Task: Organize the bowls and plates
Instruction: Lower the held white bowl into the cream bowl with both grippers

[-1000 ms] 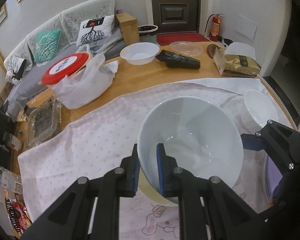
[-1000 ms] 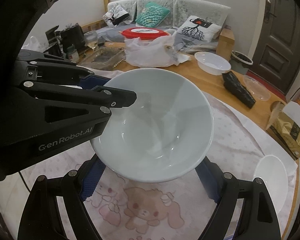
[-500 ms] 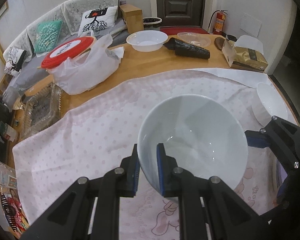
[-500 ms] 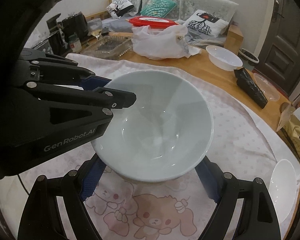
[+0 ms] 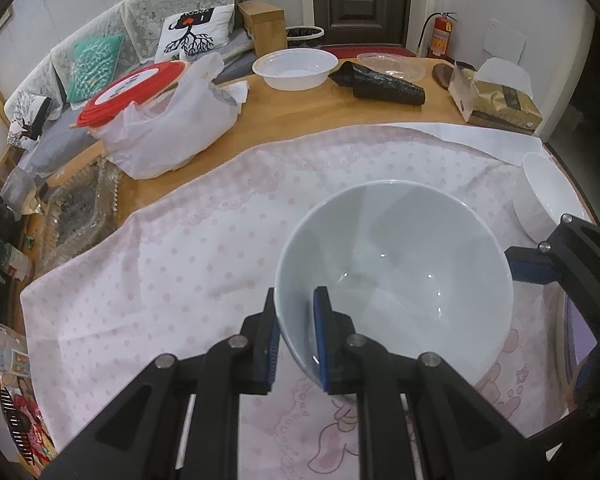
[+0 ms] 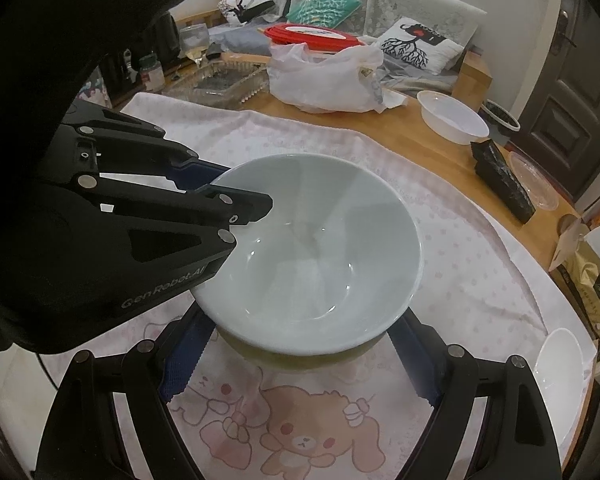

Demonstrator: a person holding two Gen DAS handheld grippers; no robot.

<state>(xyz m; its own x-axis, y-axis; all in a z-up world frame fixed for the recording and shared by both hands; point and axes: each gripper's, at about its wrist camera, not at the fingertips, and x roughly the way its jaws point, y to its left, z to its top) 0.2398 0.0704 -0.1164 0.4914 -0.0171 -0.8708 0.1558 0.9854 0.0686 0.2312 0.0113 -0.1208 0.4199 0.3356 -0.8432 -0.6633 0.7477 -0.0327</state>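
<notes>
A large pale bowl (image 5: 400, 272) with a yellow-green underside is low over the pink dotted cloth (image 5: 180, 280); whether its base touches the cloth I cannot tell. My left gripper (image 5: 295, 296) is shut on its near rim, one pad inside the bowl and one outside. In the right wrist view the bowl (image 6: 312, 248) sits between the wide jaws of my right gripper (image 6: 304, 320). Its blue pads lie against the lower wall on both sides, with the tips hidden under the flare. A small white bowl (image 5: 548, 196) stands at the cloth's right edge.
On the bare wood behind the cloth are a white plastic bowl (image 5: 296, 68), a black packet (image 5: 384, 84), a gold bag (image 5: 500, 104) and a plastic bag with a red lid (image 5: 168, 132). A glass tray (image 5: 80, 208) lies at the left. The table edge runs close past the small bowl.
Both grippers have come down a little toward the cloth with the pale bowl in the same hold. Neither pair of jaws has changed its width.
</notes>
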